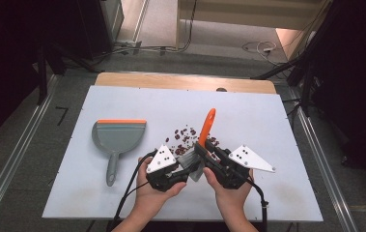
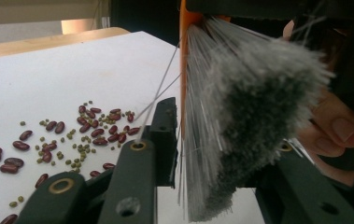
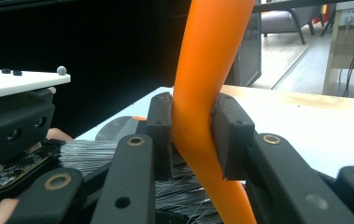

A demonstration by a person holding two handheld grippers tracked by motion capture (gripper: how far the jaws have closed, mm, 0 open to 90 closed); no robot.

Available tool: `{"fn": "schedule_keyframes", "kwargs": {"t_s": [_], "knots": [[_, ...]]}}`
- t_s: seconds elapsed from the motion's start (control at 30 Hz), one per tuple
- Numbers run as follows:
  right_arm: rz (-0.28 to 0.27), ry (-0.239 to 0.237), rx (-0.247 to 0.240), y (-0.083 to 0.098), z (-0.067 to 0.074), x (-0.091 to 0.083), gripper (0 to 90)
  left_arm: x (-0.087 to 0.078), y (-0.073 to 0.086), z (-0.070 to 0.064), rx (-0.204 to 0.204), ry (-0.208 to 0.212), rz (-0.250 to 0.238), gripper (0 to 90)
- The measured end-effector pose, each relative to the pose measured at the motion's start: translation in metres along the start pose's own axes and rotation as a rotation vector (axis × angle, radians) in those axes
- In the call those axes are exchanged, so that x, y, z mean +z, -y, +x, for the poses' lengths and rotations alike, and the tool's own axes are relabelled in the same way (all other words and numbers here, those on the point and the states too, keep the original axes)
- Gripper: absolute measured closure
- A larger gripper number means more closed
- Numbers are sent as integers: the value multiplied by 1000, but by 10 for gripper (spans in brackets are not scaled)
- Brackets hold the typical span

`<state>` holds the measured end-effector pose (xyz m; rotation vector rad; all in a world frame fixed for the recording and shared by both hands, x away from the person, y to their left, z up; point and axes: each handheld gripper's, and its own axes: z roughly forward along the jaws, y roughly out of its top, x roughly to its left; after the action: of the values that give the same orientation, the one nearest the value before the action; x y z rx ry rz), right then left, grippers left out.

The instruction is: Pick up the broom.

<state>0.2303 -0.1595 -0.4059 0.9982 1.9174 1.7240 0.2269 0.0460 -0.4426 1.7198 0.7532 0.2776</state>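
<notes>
The grey dustpan lies empty, well left of the scattered beans. The right gripper clamps the brush's orange handle; the left gripper squeezes its bristles.

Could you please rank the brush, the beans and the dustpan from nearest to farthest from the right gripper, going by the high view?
1. Brush: its orange handle is clamped in the right gripper.
2. Beans: scattered just beyond, slightly left.
3. Dustpan: far left on the table, lying flat.
</notes>
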Motion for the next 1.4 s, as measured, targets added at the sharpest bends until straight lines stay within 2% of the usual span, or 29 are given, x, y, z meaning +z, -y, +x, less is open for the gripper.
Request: {"fn": "schedule_keyframes", "kwargs": {"t_s": [0.13, 0.23, 0.37, 0.4, 0.47, 0.53, 0.6, 0.67, 0.77, 0.8, 0.83, 0.87, 0.9, 0.93, 1.0, 1.13, 1.2, 1.4], "knots": [[-3, 3, 3, 0, 1, 0, 683, 0, 0, 0, -4, 11, 0, 798], [-3, -5, 3, 0, 0, 0, 683, -2, 0, 0, 10, 3, 1, 834], [3, -34, -1, -1, -2, 2, 672, -5, 0, 2, 23, 16, -2, 861], [5, -51, 1, -1, -3, 2, 656, -5, 0, 2, 23, 16, -2, 863], [2, -83, -3, -4, -7, 2, 559, -7, -2, 5, 29, 33, -4, 866], [10, -145, 2, -8, -14, 1, 489, -11, -4, 10, 27, 63, -9, 867], [8, -209, 1, -12, -22, -1, 448, -13, -4, 13, 28, 76, -13, 867], [23, -253, -7, -15, -29, -2, 412, -16, -6, 17, 36, 96, -17, 868], [43, -347, -27, -20, -40, -4, 429, -21, -8, 23, 45, 149, -16, 867], [43, -347, -27, -20, -40, -4, 429, -22, -9, 26, 45, 176, -17, 867], [57, -425, -25, -21, -47, -5, 439, -25, -10, 30, 51, 223, -15, 867], [68, -467, -21, -22, -49, -5, 444, -25, -10, 30, 51, 223, -15, 867], [78, -500, -21, -22, -52, -5, 447, -26, -10, 31, 56, 249, -19, 867], [90, -522, -24, -22, -54, -5, 451, -29, -11, 34, 68, 296, -20, 867], [102, -575, -23, -22, -56, -5, 458, -32, -12, 35, 74, 350, -20, 867], [136, -651, -14, -20, -54, -3, 494, -32, -12, 36, 72, 440, -12, 867], [150, -691, -20, -18, -50, -1, 509, -31, -12, 36, 75, 450, -9, 866], [176, -736, -53, -14, -41, 4, 568, -30, -11, 33, 73, 521, -3, 866]]}}
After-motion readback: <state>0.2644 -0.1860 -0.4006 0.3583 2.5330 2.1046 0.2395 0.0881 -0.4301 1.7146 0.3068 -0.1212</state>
